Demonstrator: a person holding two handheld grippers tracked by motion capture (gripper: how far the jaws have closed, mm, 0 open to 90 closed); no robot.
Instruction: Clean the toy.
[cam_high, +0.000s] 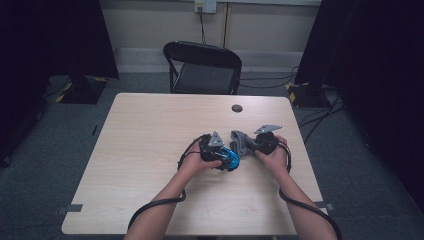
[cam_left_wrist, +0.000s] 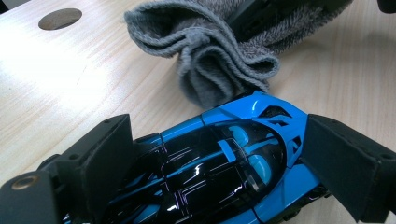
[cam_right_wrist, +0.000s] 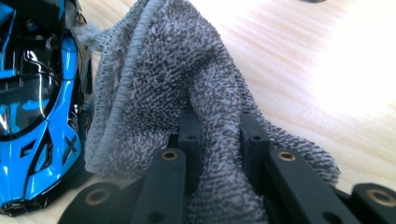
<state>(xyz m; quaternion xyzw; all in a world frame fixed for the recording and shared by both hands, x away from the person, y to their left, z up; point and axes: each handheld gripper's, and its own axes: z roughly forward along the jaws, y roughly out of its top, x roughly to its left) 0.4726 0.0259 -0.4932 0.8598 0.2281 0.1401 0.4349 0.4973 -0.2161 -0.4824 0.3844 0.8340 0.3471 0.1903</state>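
Two things at work mid-surface: blue toy car (cam_left_wrist: 233, 158) clamped across its sides in left gripper (cam_left_wrist: 215, 163), jaws spread wide; grey terry cloth (cam_right_wrist: 187, 93) pinched in right gripper (cam_right_wrist: 217, 140), jaws nearly together. Cloth touching car's nose. Probably wiping: best to keep car steady, drag bunched cloth lightly along glossy bodywork, avoid snagging loops on vents. Hard, slick, curved shell; soft, nubbly, folded towel; pale wood-grain surface (cam_high: 150, 150) beneath.

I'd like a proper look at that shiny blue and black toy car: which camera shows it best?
The left gripper view: the blue and black toy car lies large between wide jaws, roof up. The right gripper view catches one side; the high view gives a blue speck.
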